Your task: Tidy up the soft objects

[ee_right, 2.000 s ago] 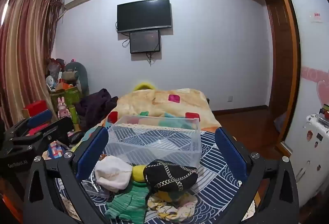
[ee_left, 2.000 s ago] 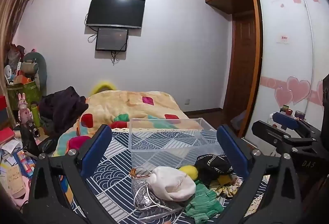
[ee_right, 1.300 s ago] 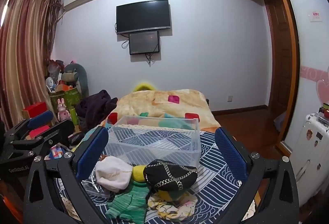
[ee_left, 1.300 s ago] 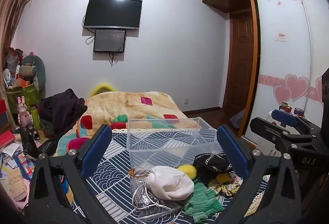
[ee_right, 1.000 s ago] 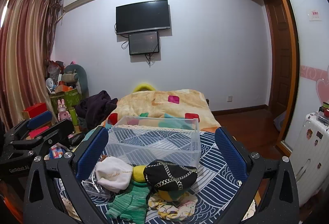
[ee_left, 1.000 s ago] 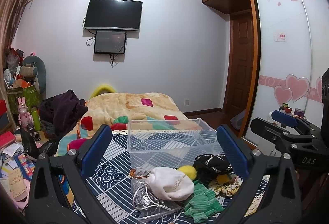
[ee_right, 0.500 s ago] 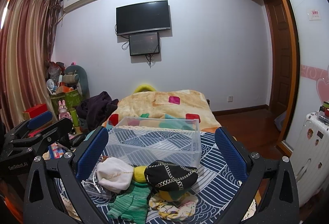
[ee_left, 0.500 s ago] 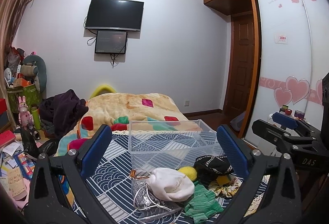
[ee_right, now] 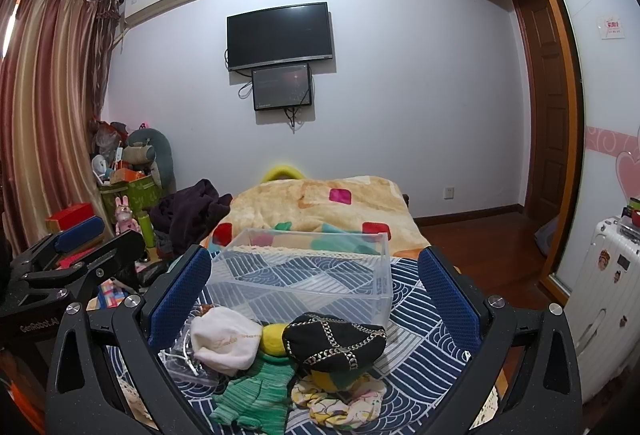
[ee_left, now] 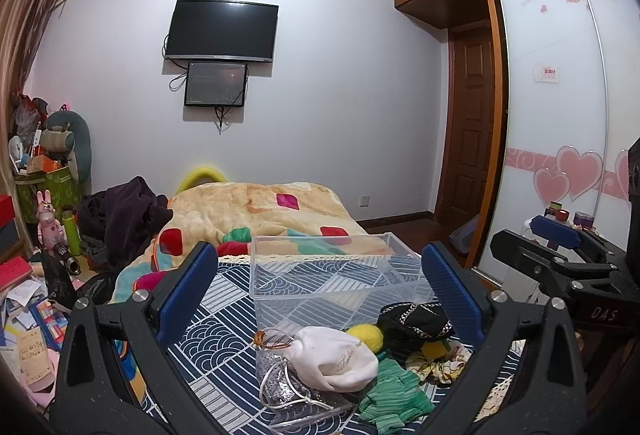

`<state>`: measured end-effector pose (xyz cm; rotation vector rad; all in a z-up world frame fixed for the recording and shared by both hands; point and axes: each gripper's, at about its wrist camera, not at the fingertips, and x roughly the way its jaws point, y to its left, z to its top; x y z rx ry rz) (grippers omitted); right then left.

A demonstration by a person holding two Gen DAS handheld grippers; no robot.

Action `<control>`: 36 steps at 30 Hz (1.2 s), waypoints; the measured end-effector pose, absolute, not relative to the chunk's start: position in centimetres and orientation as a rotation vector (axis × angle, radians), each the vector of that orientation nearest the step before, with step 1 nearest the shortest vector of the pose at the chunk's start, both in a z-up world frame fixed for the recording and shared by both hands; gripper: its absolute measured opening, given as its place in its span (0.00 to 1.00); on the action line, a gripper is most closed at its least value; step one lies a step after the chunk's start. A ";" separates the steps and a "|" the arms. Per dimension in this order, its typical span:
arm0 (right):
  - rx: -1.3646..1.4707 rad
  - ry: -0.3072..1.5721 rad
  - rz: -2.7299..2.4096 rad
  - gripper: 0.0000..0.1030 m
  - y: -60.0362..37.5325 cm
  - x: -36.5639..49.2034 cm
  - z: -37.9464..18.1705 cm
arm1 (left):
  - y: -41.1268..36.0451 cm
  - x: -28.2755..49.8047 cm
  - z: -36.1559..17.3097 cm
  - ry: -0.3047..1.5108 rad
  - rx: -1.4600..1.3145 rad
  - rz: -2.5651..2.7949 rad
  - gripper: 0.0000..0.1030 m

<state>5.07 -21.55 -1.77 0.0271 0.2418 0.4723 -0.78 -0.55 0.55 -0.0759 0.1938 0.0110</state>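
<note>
Almost nothing changes across the last two seconds: both views only drift slightly, the pile and bin stay put. Judged from that, the task has not started; nothing sits in the clear bin (ee_left: 340, 275).

Left gripper (ee_left: 316, 295) hangs above the bed's near edge, jaws wide apart, holding nothing. Right gripper (ee_right: 314, 299) does the same, wide open and empty, aimed at the pile.

Soft things lie bunched on the blue patterned bed cover (ee_right: 420, 339) at the near edge, just in front of the bin. White pouch (ee_left: 340, 357) is on the left, resting on a clear packet with silver glitter (ee_left: 280, 383). Yellow ball (ee_right: 274, 339) sits between the pouch and the black cap with chain trim (ee_right: 334, 341). Green knit piece (ee_right: 256, 395) and floral cloth (ee_right: 340, 399) lie nearest the cameras.

The cap's long axis runs left-right, roughly parallel to the bin's front wall. The bin's long axis also runs across the bed, open side up.
</note>
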 end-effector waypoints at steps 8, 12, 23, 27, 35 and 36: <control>0.030 0.241 0.475 1.00 -21.5 5.1 -1.6 | -0.7 -0.9 0.6 0.191 -0.071 0.009 1.00; 0.030 0.240 0.474 1.00 -21.5 5.0 -1.5 | -0.8 -0.9 0.6 0.191 -0.072 0.009 1.00; 0.032 0.238 0.475 1.00 -21.5 4.9 -1.4 | -1.0 -0.9 0.9 0.190 -0.073 0.005 1.00; 0.034 0.237 0.476 1.00 -21.6 4.8 -1.3 | -1.1 -1.0 1.0 0.192 -0.071 0.005 1.00; 0.001 0.258 0.440 1.00 -22.1 5.4 -1.9 | 0.2 0.8 -0.3 0.273 -0.121 -0.026 1.00; 0.001 0.269 0.440 1.00 -22.2 5.6 -2.1 | 0.5 1.2 -0.8 0.294 -0.131 -0.033 1.00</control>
